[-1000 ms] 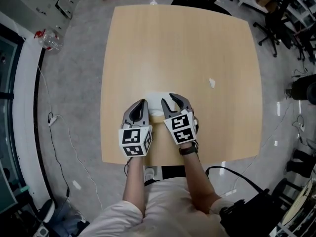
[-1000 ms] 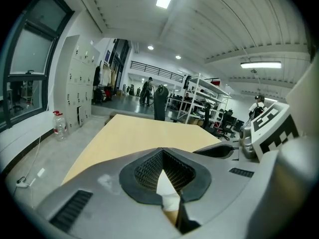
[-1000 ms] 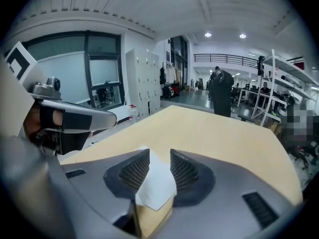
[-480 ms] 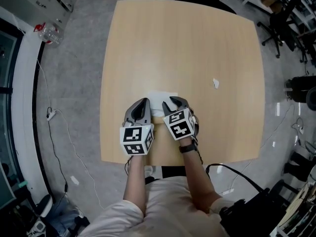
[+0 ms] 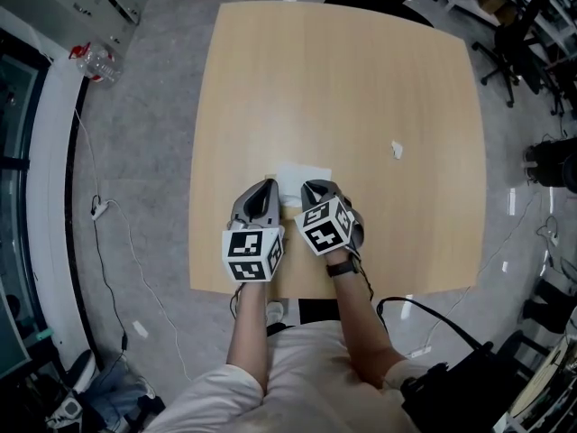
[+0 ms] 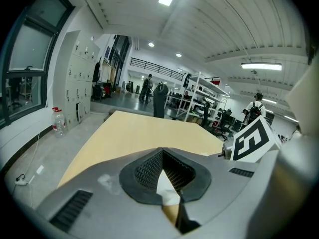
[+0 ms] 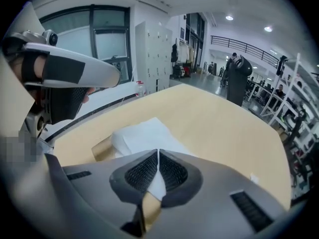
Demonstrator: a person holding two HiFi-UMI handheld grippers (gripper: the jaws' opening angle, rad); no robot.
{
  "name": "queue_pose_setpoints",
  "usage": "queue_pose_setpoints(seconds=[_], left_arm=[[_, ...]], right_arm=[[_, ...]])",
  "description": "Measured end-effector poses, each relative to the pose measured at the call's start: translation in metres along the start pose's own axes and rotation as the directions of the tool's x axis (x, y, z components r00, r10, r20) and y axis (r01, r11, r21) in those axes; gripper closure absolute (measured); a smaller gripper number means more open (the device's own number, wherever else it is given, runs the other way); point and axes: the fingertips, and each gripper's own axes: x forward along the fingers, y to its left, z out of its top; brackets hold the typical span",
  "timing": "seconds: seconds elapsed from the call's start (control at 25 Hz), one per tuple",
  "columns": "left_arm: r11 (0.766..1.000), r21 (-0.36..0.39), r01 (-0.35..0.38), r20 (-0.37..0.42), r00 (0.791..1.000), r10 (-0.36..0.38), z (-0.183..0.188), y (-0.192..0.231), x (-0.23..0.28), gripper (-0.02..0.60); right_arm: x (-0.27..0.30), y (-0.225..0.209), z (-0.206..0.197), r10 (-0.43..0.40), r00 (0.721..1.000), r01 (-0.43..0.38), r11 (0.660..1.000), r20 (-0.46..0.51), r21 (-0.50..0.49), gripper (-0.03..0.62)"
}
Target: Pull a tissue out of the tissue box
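Between pads of the right tool (image 7: 158, 154), a pinched tissue (image 7: 142, 133).

The left gripper (image 5: 267, 186) and the right gripper (image 5: 311, 188) share smooth grey shells with slotted vents (image 6: 72, 210) and black cross-hatched pads (image 6: 147, 171) lining the jaws. Each carries a white cube (image 5: 251, 253) printed with black square markers. The person wears a pale short-sleeved shirt (image 5: 297, 377) and a dark wristwatch (image 5: 341, 269).
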Motion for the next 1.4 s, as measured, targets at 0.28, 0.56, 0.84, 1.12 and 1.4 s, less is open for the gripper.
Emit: queue_pose_setpoints(seconds=[0.28, 0.56, 0.84, 1.12, 1.4], left_arm=[[1.0, 0.019, -0.001, 0.016, 1.0, 0.0, 0.003, -0.007, -0.02, 0.58], [0.999, 0.039, 0.014, 0.041, 0.999, -0.016, 0.01, -0.018, -0.046, 0.58], [0.998, 0.057, 0.026, 0.086, 0.996, -0.03, 0.02, -0.028, -0.075, 0.58], [0.995, 0.084, 0.046, 0.137, 0.989, -0.057, 0.03, -0.034, -0.106, 0.58], [0.99, 0.122, 0.071, 0.21, 0.973, -0.096, 0.059, -0.046, -0.137, 0.58]], right_arm=[[-0.013, 0.005, -0.01, -0.047, 0.998, 0.046, 0.998, 0.048, 0.03, 0.591], [-0.05, 0.005, 0.007, -0.079, 0.979, 0.053, 0.989, 0.19, 0.138, 0.591], [-0.095, 0.017, 0.026, -0.121, 0.95, 0.074, 0.983, 0.288, 0.168, 0.591], [-0.133, 0.032, 0.039, -0.179, 0.918, 0.128, 0.978, 0.354, 0.162, 0.591], [-0.189, 0.04, 0.066, -0.235, 0.857, 0.169, 0.969, 0.459, 0.181, 0.591]])
